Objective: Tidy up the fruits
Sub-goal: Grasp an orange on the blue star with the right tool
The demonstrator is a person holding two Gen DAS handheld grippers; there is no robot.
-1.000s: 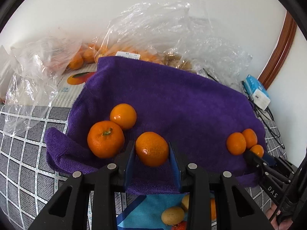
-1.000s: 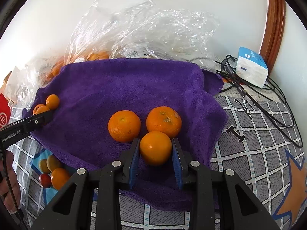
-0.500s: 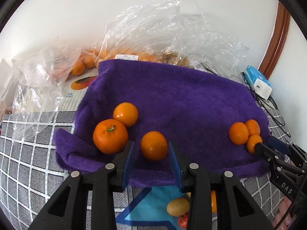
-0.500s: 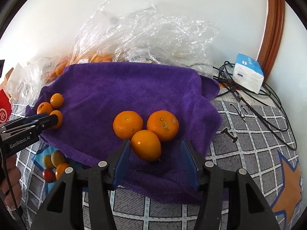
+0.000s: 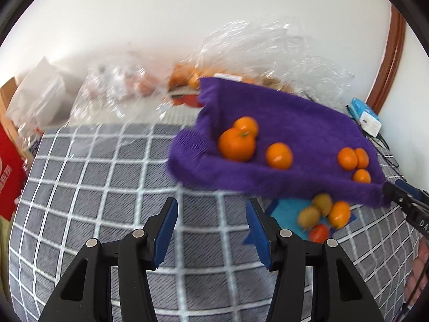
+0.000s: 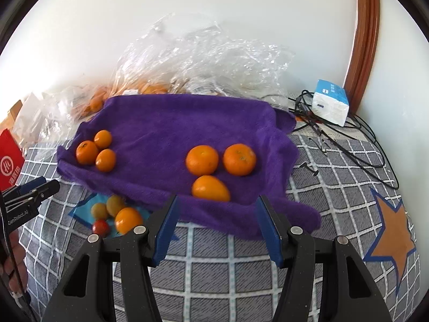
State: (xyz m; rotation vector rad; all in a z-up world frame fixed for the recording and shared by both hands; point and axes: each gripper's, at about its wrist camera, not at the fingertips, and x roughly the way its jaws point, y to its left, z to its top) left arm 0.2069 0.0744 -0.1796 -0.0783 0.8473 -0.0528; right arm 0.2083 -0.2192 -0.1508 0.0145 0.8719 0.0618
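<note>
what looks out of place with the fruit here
A small pile of fruit lies off the purple towel, on the checked cloth just past the towel's near edge, while two groups of three oranges sit on the towel. Nothing looks spilled or damaged.

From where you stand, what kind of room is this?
Probably a room in a home, maybe a bedroom: a grey checked fabric like bedding, a purple towel with mandarins, and charger cables by a wooden door frame.
</note>
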